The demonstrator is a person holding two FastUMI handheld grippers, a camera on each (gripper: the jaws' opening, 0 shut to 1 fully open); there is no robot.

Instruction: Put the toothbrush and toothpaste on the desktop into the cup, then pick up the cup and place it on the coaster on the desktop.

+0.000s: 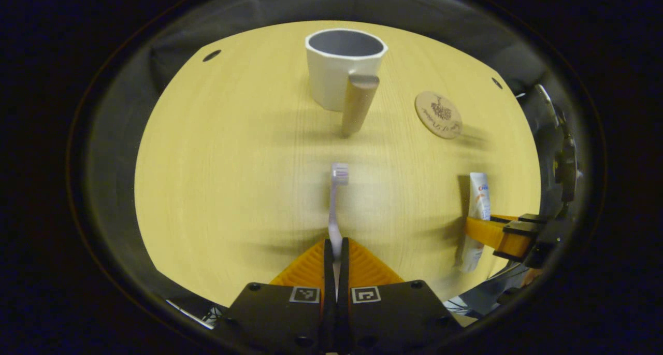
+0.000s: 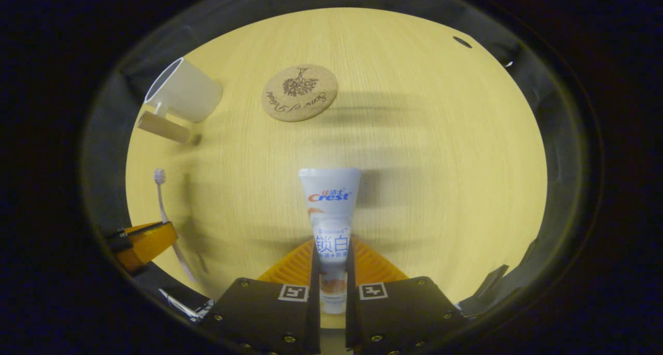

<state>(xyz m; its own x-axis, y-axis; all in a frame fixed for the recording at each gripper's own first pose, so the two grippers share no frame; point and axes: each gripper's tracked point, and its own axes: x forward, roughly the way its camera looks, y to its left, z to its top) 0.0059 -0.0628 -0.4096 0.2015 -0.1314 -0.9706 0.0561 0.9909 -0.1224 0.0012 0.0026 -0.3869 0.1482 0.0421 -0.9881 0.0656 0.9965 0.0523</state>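
Note:
My left gripper (image 1: 336, 251) is shut on the handle of a pale lilac toothbrush (image 1: 335, 204), whose head points away toward the cup. The white cup (image 1: 339, 67) with a wooden handle stands at the far side of the desktop, straight ahead. My right gripper (image 2: 332, 254) is shut on a white toothpaste tube (image 2: 330, 204), flat end forward. In the right gripper view the cup (image 2: 184, 91) is far left and the round cork coaster (image 2: 299, 93) lies ahead. The left gripper view shows the coaster (image 1: 438, 114) right of the cup, and the right gripper (image 1: 489, 230) holding the toothpaste (image 1: 476, 215).
The light wooden desktop (image 1: 233, 189) has small dark holes near its far corners (image 1: 211, 55). Black booth cloth surrounds the table. In the right gripper view the left gripper (image 2: 145, 241) with the toothbrush (image 2: 164, 202) is at the lower left.

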